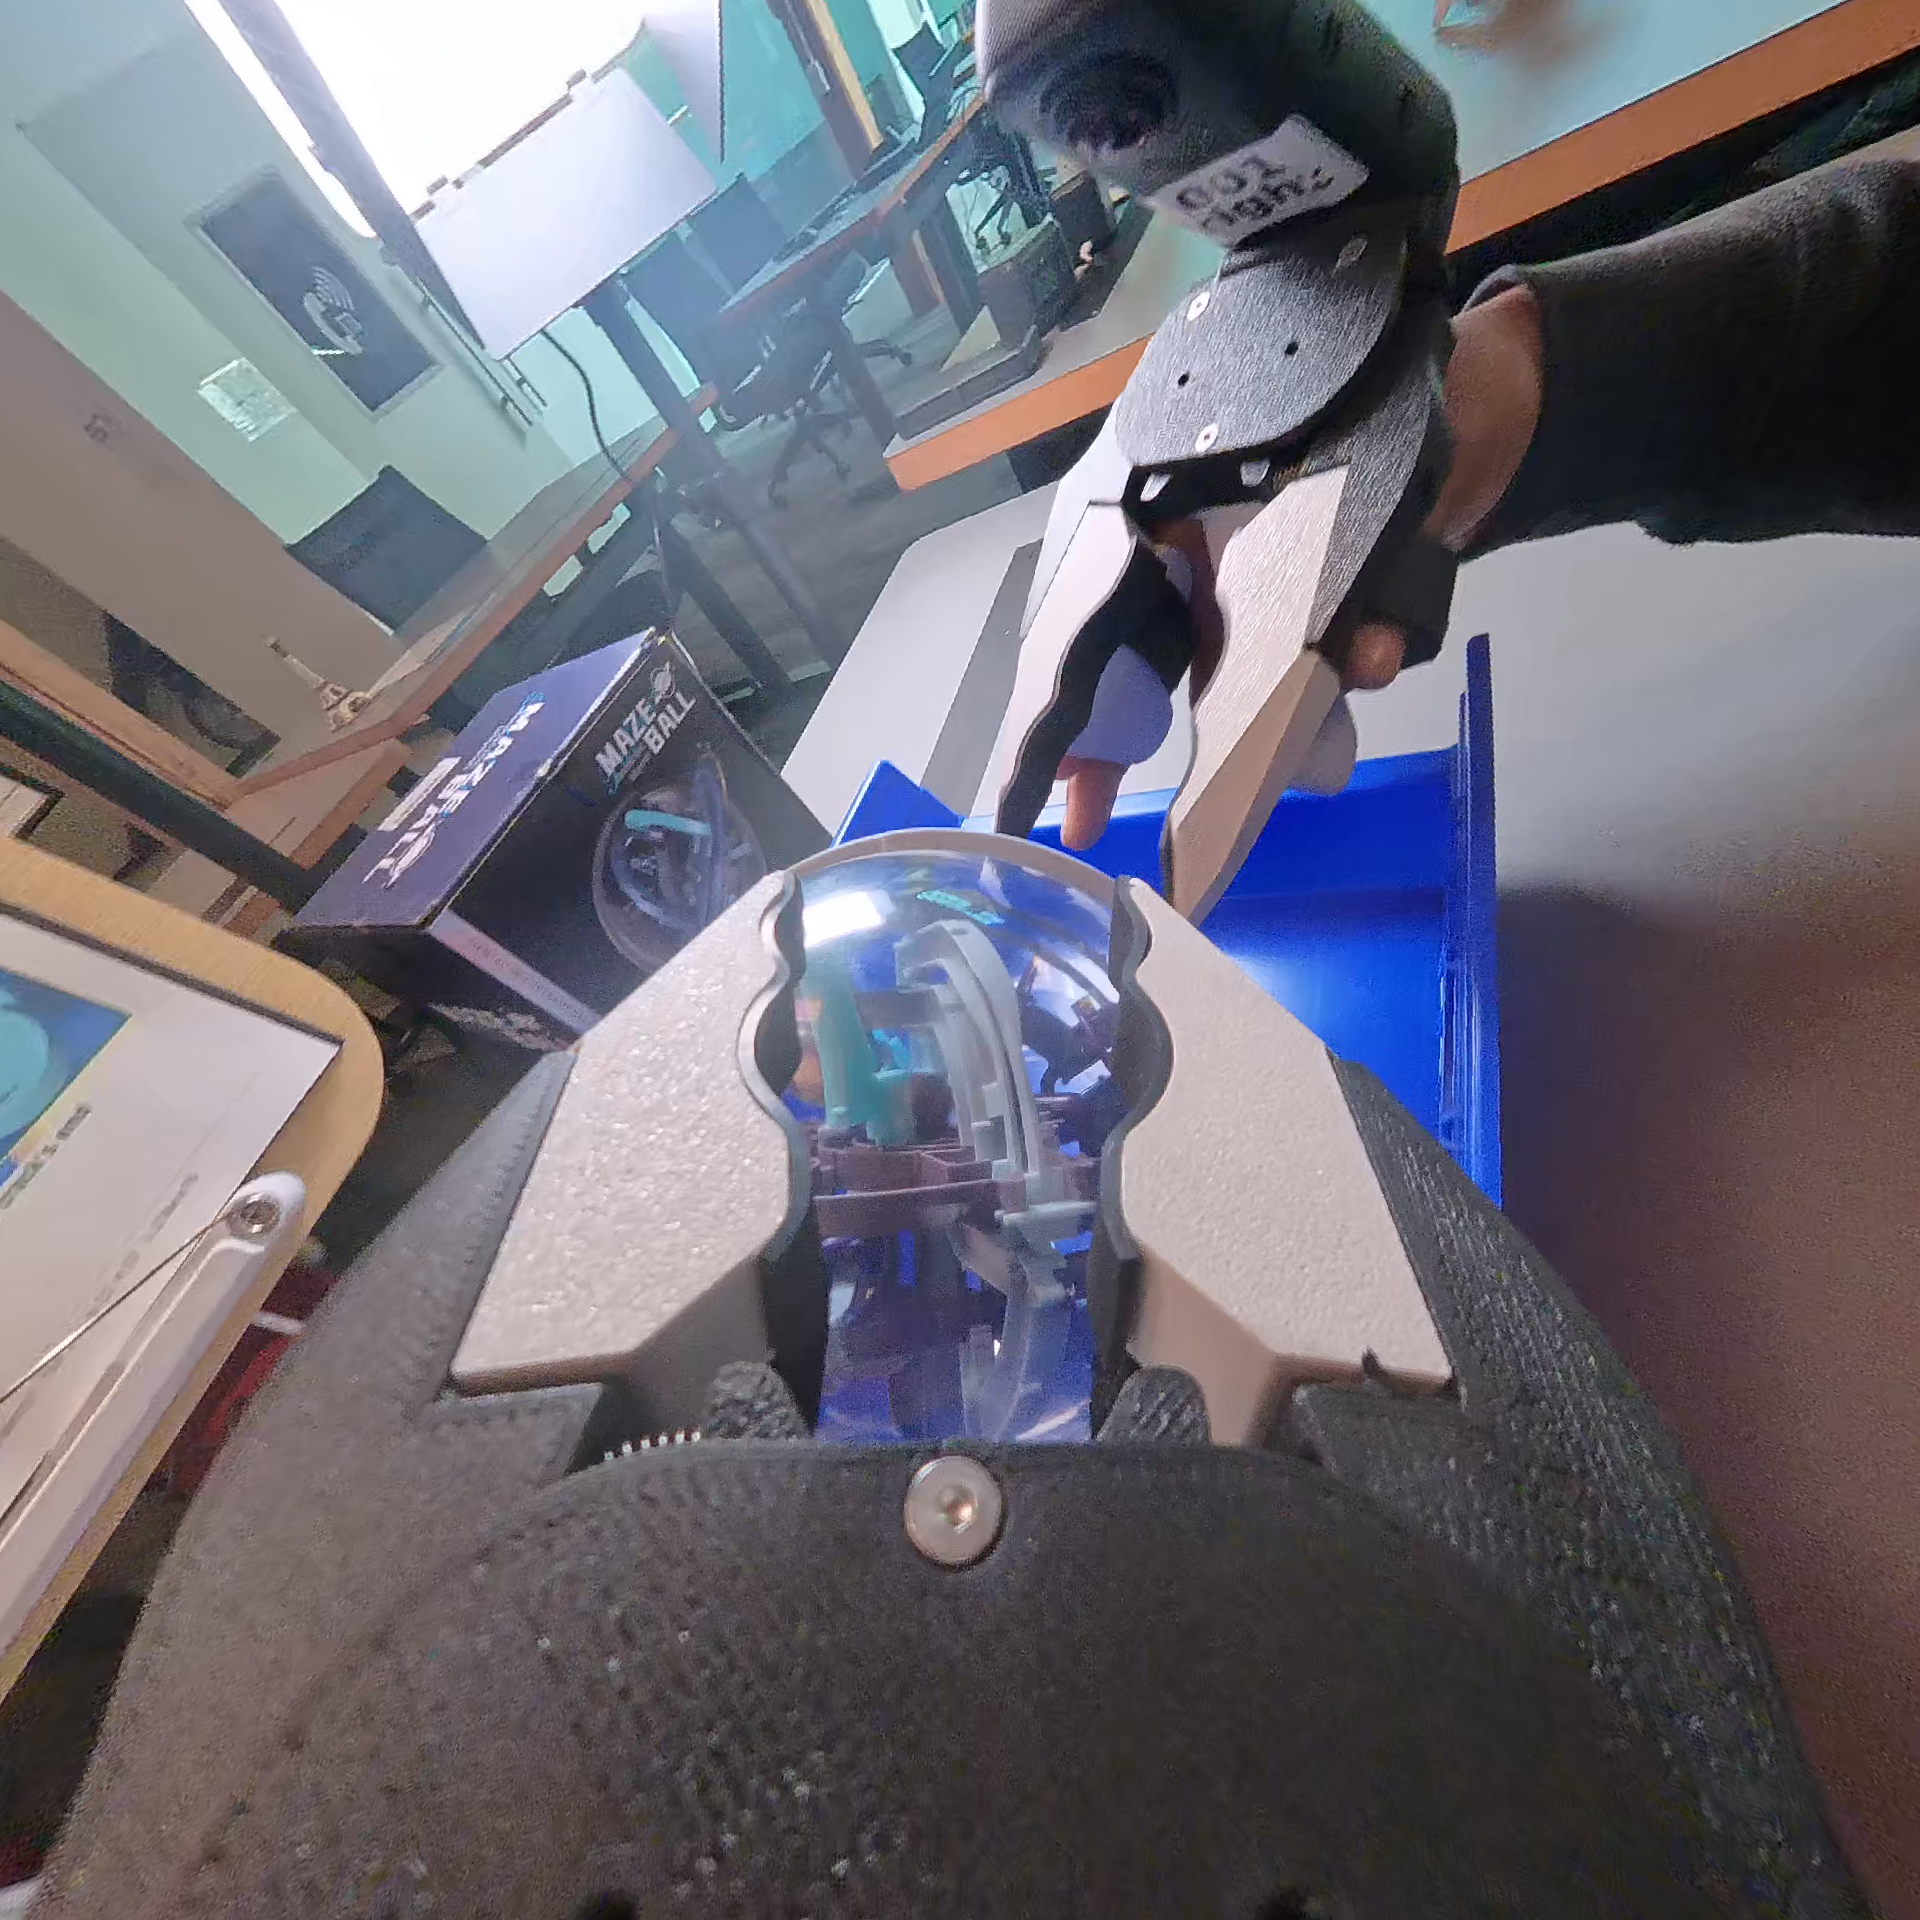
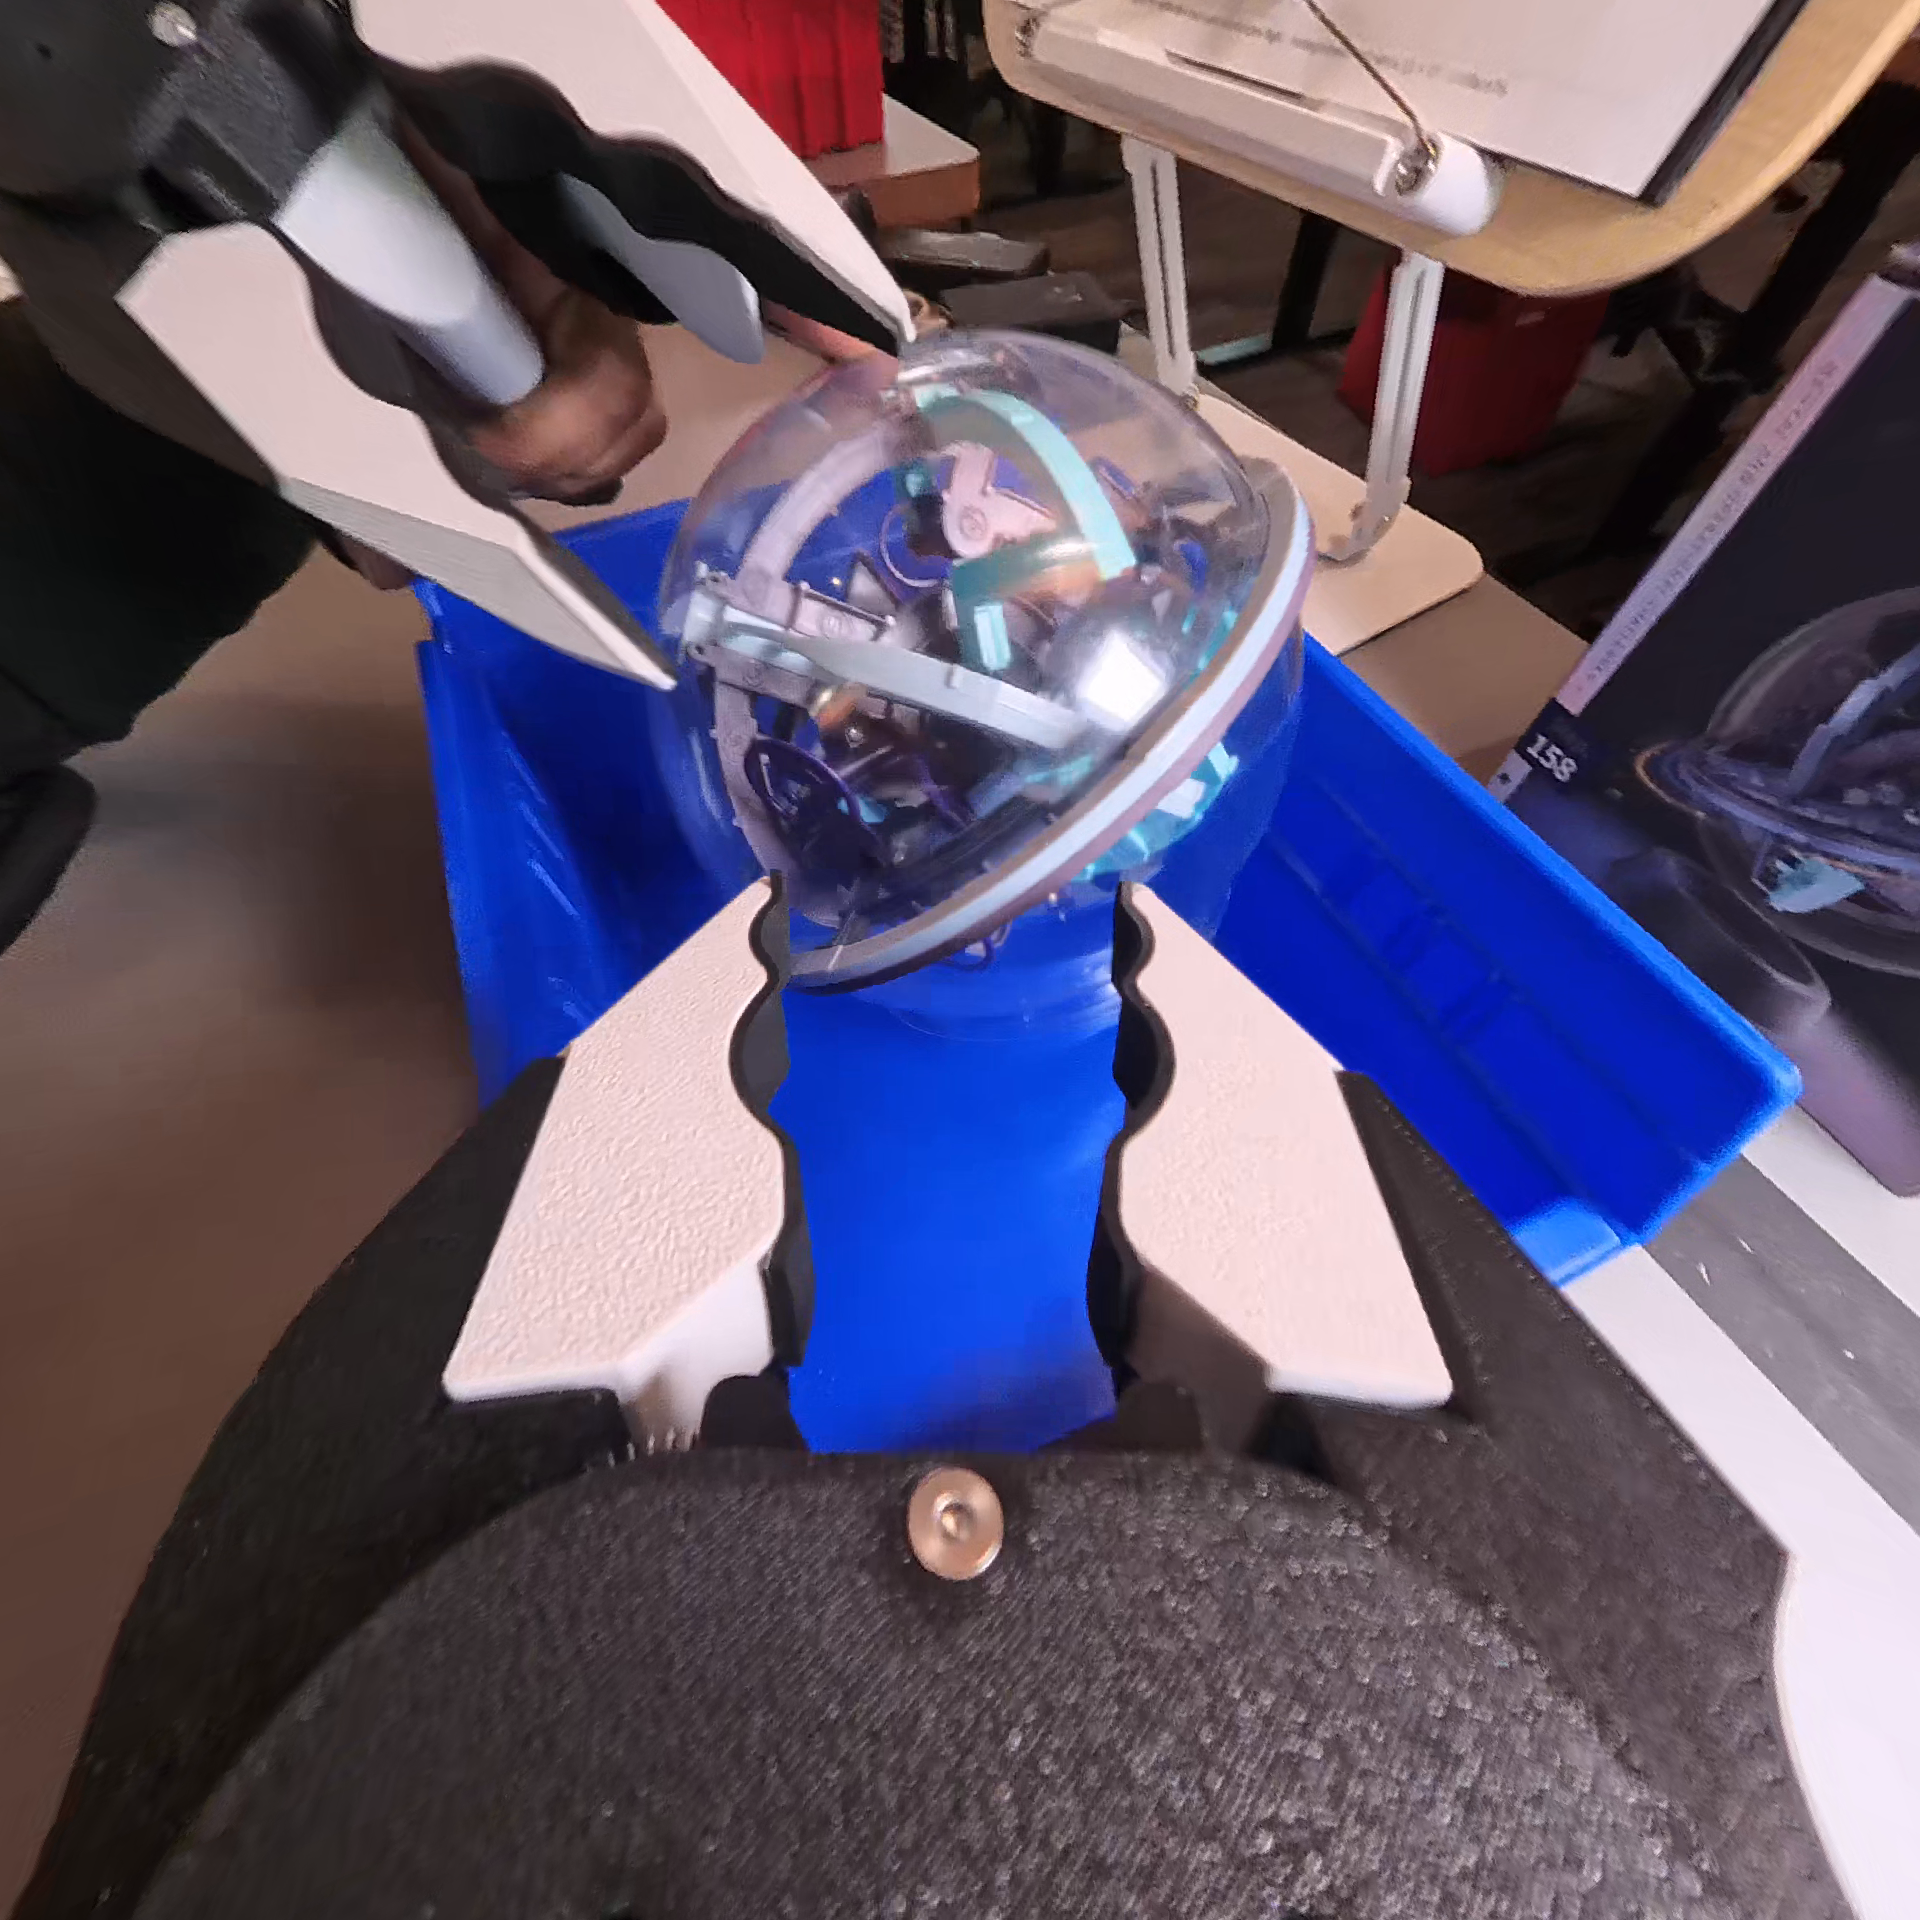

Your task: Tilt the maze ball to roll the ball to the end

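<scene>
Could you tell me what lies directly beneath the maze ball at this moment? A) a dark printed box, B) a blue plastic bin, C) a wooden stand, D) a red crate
B: the right wrist view shows the maze ball over the blue plastic bin, whose blue shows through the ball's clear shell.

Your maze ball (image 2: 977, 665) is a clear, glossy plastic shell with matt grey, teal and purple plastic tracks inside. Your left gripper (image 1: 951, 909) has pale, grainy matt fingers (image 1: 665, 1164) on a rough black textured body, with a shiny metal screw (image 1: 953, 1509). The blue bin (image 2: 1496, 997) is smooth, glossy plastic. The box (image 1: 540, 831) looks like printed cardboard with a slight sheen.
</scene>
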Demonstrator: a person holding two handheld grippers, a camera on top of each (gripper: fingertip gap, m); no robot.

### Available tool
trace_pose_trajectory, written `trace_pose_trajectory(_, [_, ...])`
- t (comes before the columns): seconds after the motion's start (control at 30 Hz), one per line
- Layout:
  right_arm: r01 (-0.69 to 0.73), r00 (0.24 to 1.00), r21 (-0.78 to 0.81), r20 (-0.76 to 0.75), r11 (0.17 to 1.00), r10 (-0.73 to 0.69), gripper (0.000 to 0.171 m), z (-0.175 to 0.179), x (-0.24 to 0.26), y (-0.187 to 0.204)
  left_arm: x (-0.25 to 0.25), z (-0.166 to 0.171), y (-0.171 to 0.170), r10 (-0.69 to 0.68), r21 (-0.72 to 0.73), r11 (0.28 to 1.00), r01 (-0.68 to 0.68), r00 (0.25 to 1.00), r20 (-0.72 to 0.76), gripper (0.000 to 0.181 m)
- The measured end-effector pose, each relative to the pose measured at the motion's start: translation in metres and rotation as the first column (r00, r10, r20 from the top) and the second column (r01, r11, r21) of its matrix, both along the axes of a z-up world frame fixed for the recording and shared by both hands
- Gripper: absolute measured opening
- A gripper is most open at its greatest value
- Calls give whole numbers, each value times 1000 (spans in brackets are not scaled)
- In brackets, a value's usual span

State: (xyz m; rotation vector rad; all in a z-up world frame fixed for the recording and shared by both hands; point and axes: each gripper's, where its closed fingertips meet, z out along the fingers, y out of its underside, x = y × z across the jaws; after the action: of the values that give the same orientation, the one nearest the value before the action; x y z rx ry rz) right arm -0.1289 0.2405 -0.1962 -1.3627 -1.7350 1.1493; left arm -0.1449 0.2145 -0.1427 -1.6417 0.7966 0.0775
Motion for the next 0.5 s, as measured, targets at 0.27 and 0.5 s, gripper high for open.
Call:
trace_pose_trajectory(0.27, [36, 999, -70, 20, 997, -35, 53, -12, 5, 19, -29, 6, -3, 63, -16, 998, -62, 991, 116, 69])
trace_pose_trajectory(0.5, [51, 998, -113, 49, 992, -46, 29, -26, 6, 25, -71, -35, -29, 126, -265, 963, -56, 959, 254, 84])
